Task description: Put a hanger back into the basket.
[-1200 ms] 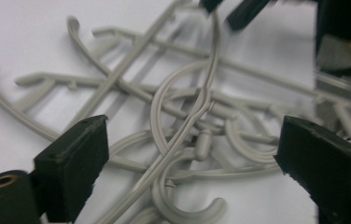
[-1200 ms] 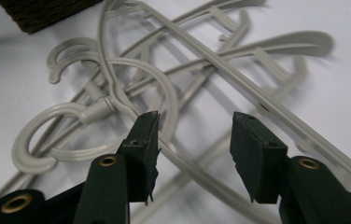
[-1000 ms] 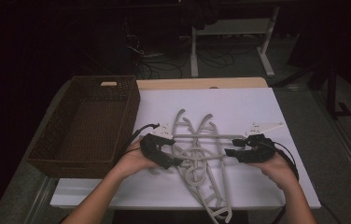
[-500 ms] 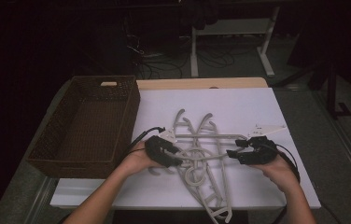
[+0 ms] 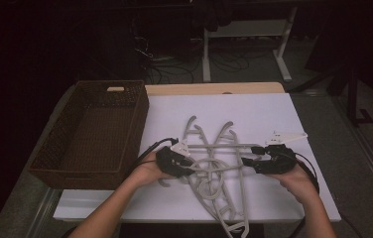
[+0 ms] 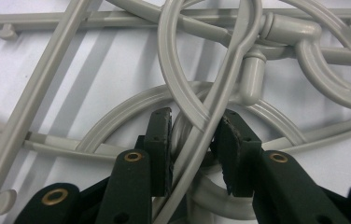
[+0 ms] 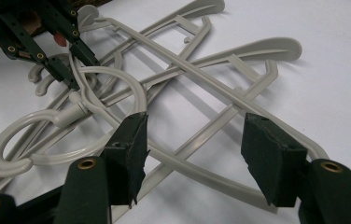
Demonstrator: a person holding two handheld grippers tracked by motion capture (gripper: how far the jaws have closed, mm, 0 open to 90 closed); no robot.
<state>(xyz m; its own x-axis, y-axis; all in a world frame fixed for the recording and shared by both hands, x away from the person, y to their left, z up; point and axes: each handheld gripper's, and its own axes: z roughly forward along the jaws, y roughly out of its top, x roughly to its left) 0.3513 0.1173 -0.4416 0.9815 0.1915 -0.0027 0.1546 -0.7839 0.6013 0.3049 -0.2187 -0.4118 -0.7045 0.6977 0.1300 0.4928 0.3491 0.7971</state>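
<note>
A tangle of grey hangers [image 5: 214, 168] lay on the white table [image 5: 254, 109], low in the centre of the high view, right of the basket [image 5: 95, 129]. The left gripper [image 6: 192, 140] had just been closing and pinched a hanger hook [image 6: 211, 116]. The right gripper [image 7: 197, 144] stood spread over a hanger arm, not pressing.

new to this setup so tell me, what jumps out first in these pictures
A tangle of grey plastic hangers lies mid-table on the white sheet, hooks and bars crossing. The left gripper has just been closing, its pads on either side of crossing hook loops; the right gripper stands open over a hanger bar at the pile's right side. A dark woven basket sits at the table's left edge.
</note>
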